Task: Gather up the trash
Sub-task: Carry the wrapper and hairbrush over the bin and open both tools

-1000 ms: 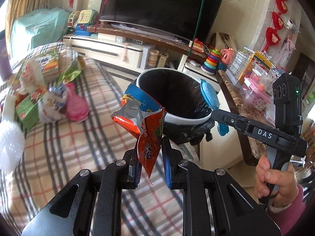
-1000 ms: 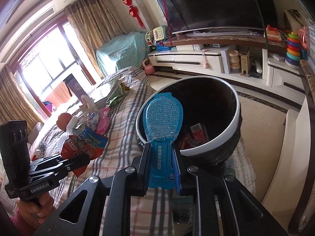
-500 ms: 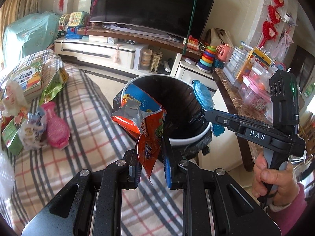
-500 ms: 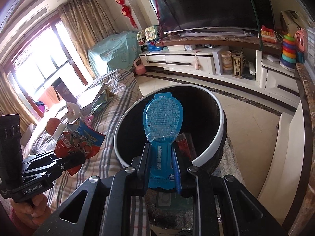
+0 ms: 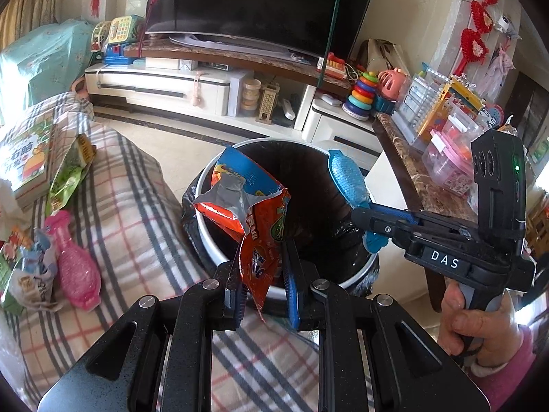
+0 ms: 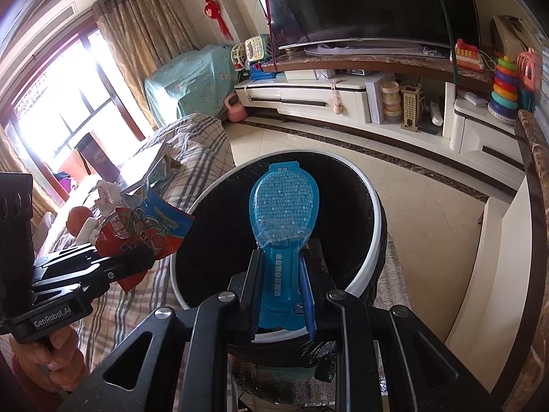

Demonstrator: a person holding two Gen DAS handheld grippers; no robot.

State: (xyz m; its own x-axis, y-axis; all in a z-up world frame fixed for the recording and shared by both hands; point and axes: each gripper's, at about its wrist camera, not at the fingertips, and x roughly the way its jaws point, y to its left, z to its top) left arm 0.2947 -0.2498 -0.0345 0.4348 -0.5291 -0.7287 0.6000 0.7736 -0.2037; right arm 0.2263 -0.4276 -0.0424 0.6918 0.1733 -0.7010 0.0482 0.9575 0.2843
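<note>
With the left gripper point(image 5: 262, 285) clamping its jaws on the torn orange wrapper point(image 5: 252, 219) at the bin point(image 5: 206, 237) rim and the right gripper point(image 6: 281, 295) pinching the blue packet point(image 6: 284, 213) over the opening, an early release is risking the wrapper fluttering onto the plaid blanket point(image 5: 137, 213).

A big dark television point(image 5: 260, 3) sits on the long white media cabinet point(image 5: 164, 86), with a toy telephone point(image 5: 120, 31) at its left end and a rainbow stacking-ring toy point(image 5: 363, 94) to the right; red knot ornaments point(image 6: 212, 10) hang beside the curtains point(image 6: 144, 34)
</note>
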